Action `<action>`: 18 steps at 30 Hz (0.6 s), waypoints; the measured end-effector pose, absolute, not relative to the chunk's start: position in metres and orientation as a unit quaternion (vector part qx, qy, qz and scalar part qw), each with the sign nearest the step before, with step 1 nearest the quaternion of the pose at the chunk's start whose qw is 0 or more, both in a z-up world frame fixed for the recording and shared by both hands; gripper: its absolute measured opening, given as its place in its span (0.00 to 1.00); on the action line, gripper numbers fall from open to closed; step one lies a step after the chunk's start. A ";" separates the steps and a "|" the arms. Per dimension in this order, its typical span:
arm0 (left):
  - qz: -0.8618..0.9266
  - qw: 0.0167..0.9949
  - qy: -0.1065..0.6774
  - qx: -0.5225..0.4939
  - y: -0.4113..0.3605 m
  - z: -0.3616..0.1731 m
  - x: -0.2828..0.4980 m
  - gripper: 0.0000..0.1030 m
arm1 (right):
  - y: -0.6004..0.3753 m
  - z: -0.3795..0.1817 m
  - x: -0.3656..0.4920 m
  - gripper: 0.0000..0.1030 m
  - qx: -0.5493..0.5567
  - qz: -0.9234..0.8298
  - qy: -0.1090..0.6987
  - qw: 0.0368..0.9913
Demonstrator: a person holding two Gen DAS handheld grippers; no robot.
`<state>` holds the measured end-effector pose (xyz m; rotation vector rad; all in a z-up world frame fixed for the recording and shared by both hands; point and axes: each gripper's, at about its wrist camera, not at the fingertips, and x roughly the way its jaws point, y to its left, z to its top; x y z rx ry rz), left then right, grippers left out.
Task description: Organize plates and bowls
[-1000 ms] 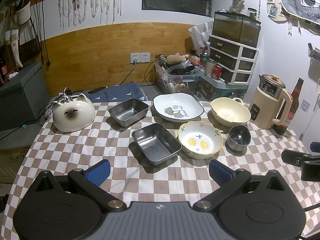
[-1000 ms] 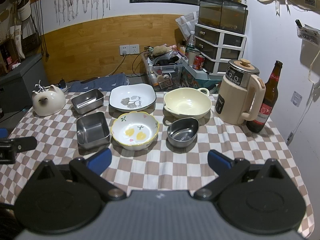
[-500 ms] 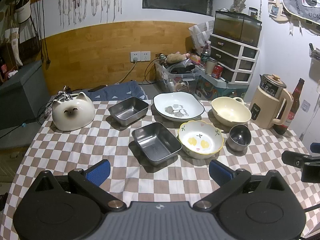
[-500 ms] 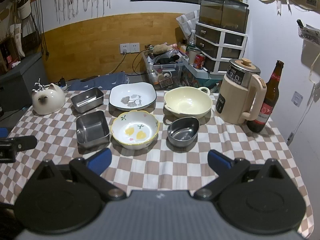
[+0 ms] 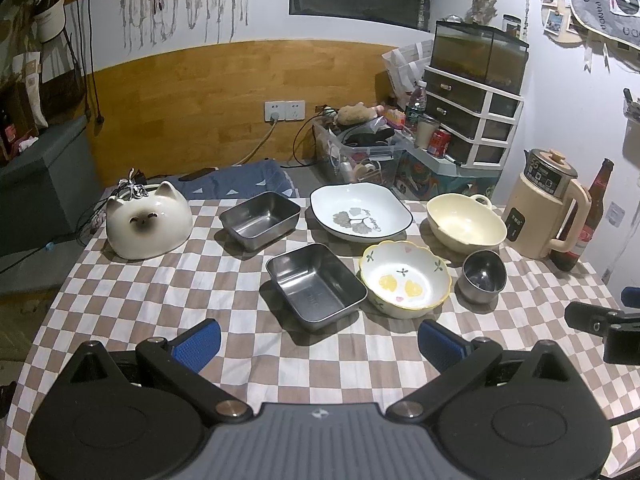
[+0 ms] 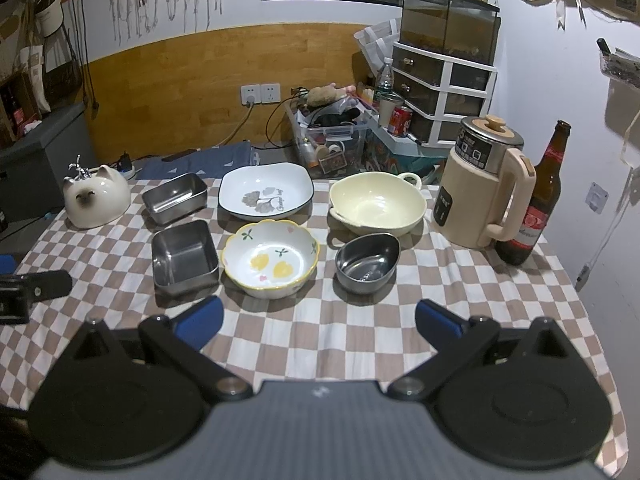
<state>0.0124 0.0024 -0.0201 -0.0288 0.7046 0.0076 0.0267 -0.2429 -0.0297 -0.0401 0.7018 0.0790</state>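
On the table (image 5: pixel 160 292), bowls (image 5: pixel 405 278) sit empty.

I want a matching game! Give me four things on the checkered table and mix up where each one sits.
Things:
1. white cat-shaped ceramic pot
2. brown glass beer bottle
3. small round steel bowl
4. white plate with a grey leaf print

Places:
A. back row, between a steel tray and the cream bowl
B. far left corner
C. front row, right of the flower-rimmed bowl
D. right edge, beside the cream kettle

Pairs: 1-B, 2-D, 3-C, 4-A
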 end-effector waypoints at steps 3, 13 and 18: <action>0.005 0.936 0.352 -0.015 0.004 -0.019 0.017 1.00 | -0.243 -0.031 0.030 1.00 -0.017 0.041 0.346 0.937; 0.014 0.930 0.367 -0.024 0.006 -0.026 0.041 1.00 | -0.245 -0.038 0.057 1.00 -0.017 0.047 0.357 0.933; 0.021 0.925 0.379 -0.031 0.010 -0.035 0.065 1.00 | -0.247 -0.043 0.078 1.00 -0.017 0.050 0.357 0.933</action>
